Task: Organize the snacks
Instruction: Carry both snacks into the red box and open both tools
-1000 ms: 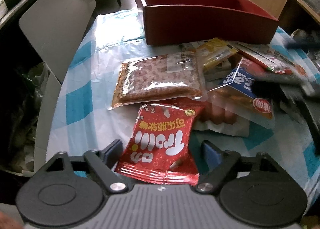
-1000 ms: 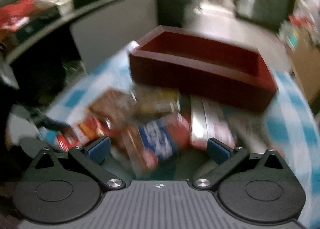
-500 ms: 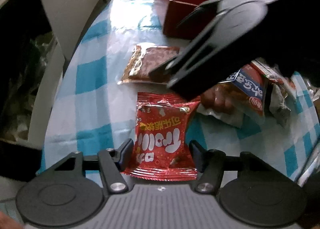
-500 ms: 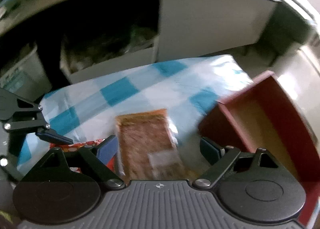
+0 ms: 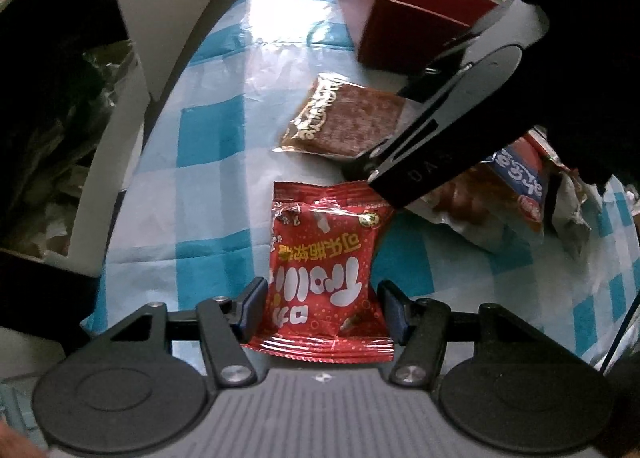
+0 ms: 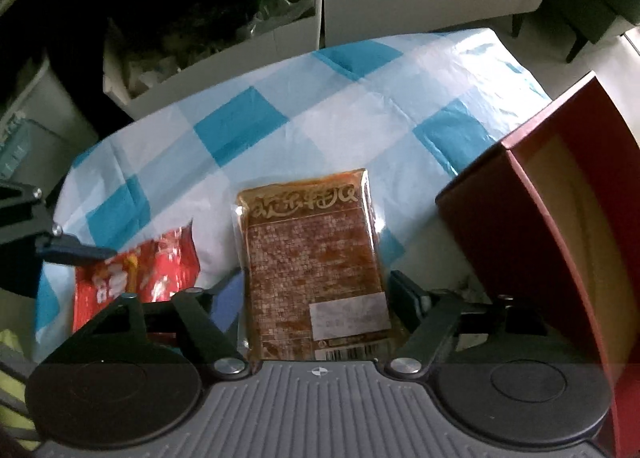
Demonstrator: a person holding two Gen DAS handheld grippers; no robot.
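the left gripper (image 5: 322,308) points down over the red candy packet (image 5: 326,272), low in the middle of the left wrist view. its blue pads sit against the packet's two side edges, so it reads as clamped on the packet, though the bag looks hardly squeezed.

the right gripper (image 6: 316,298) straddles the brown snack pack (image 6: 314,264) in the lower middle of its own view. its jaws are closing, with the pack between them, and i cannot see the pads pressing on it yet. the pack lies flat on the blue-and-white checked cloth (image 6: 248,126).

the red box (image 6: 560,226), the likely home for the snacks, stands open at the right edge of that view, just beside the brown pack.

risks, as i judge them:
- both packs are flat and slick, so pads closing on their edges could buckle the film and slip off.
- the right gripper's body hangs just over the red packet's top edge in the left view, so lifting both at once could make them collide.
- the crinkled cloth could get pinched along with a pack.
- the other wrappers (image 5: 516,194) heaped at the right could get dragged.
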